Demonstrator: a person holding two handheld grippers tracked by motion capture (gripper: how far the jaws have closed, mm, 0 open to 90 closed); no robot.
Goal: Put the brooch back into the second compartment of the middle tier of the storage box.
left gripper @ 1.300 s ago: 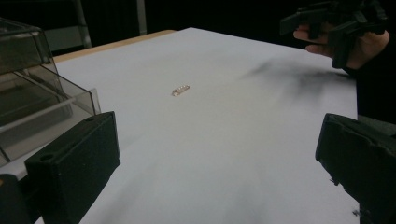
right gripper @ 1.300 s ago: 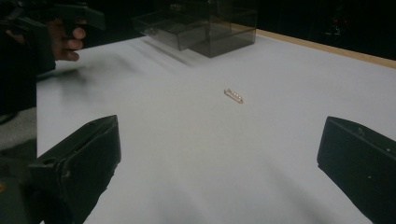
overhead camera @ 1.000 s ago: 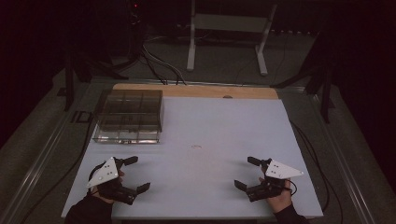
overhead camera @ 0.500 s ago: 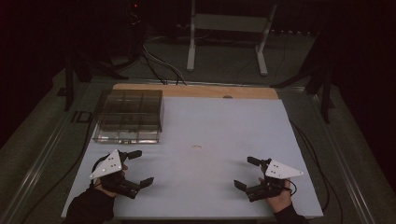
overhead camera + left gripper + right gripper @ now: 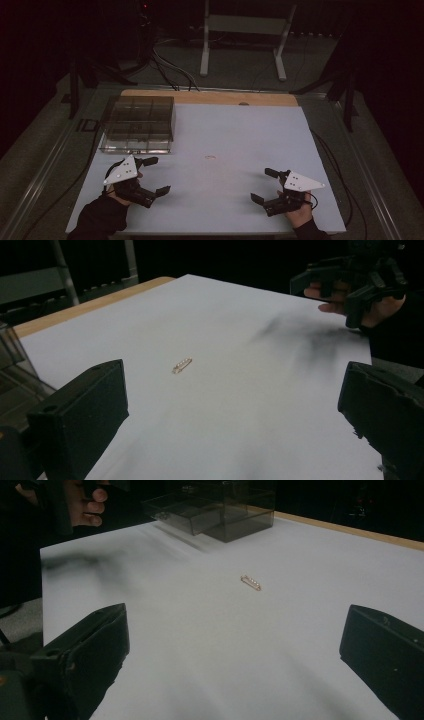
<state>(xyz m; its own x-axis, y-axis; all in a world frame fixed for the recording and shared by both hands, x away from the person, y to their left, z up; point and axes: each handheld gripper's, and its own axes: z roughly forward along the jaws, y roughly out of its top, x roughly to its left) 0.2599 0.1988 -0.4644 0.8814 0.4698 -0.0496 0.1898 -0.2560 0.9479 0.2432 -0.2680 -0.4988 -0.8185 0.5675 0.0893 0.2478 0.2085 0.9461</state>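
Tongs: left tongs (image 5: 152,176) spread wide and empty, now lifted forward off the near-left edge of the bench (image 5: 240,125) toward the clear box (image 5: 138,123). Right tongs (image 5: 264,185) also spread and empty, same spot near the right corner as a second ago. Small gold pin (image 5: 210,157) lies mid-bench, between both and apart from each. I read this as the left starting its approach; no grasp yet.
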